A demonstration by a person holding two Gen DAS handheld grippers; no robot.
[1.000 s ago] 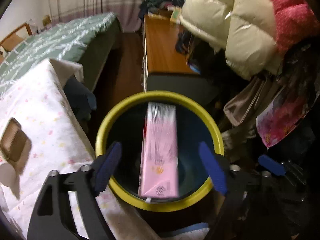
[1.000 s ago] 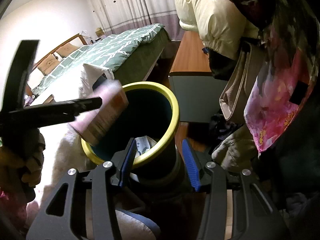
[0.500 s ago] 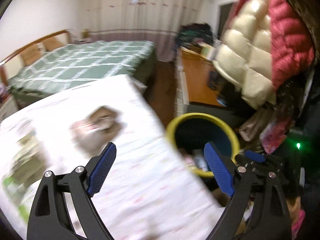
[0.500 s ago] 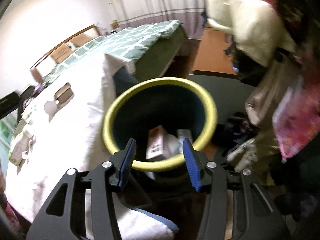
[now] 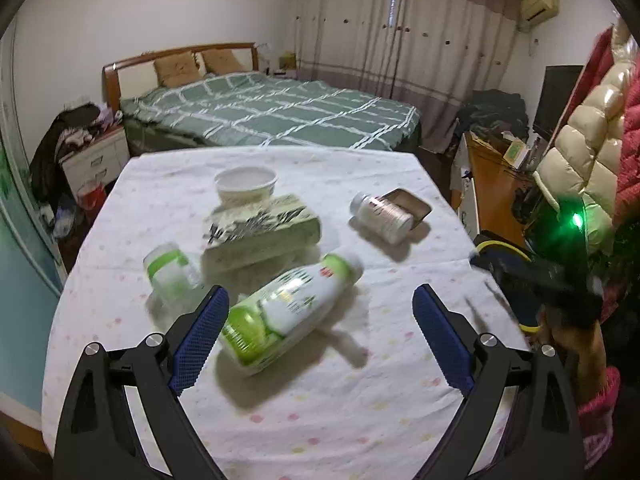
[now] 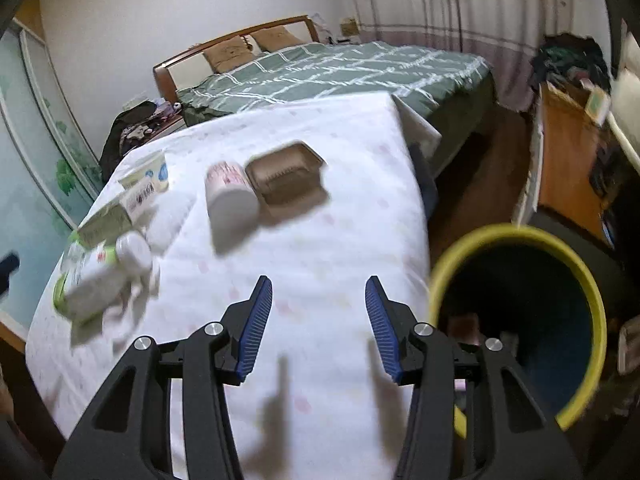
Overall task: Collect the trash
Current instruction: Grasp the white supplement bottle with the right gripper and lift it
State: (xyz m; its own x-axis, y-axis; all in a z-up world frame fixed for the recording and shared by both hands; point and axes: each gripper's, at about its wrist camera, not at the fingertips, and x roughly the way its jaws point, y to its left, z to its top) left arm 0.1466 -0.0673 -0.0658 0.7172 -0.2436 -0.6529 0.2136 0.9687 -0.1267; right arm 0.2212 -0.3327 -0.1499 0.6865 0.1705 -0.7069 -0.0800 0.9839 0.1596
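Note:
Trash lies on the white-clothed table [image 5: 360, 420]. Among it are a white and green bottle [image 5: 288, 308] on its side, a small green-labelled bottle [image 5: 170, 268], a green carton [image 5: 260, 232], a white bowl [image 5: 246, 184], a tipped white cup [image 5: 380, 216] and a brown tray [image 5: 408, 206]. My left gripper [image 5: 320, 294] hovers wide open over the big bottle, touching nothing. My right gripper [image 6: 318, 284] is open and empty above bare cloth. The cup [image 6: 230, 196], tray [image 6: 286, 178] and bottle [image 6: 96, 276] lie beyond it. The yellow-rimmed bin [image 6: 516, 236] stands just right of it, with trash inside.
A green-quilted bed [image 5: 280, 112] stands behind the table. A wooden desk [image 5: 492, 184] and hanging jackets [image 5: 592, 140] fill the right side. The bin's rim [image 5: 496, 246] shows at the table's right edge, by the hand holding the other gripper.
The pink carton left my left gripper and dropped into the bin. Both grippers then swung left from the bin to the table, and the left jaws opened wider.

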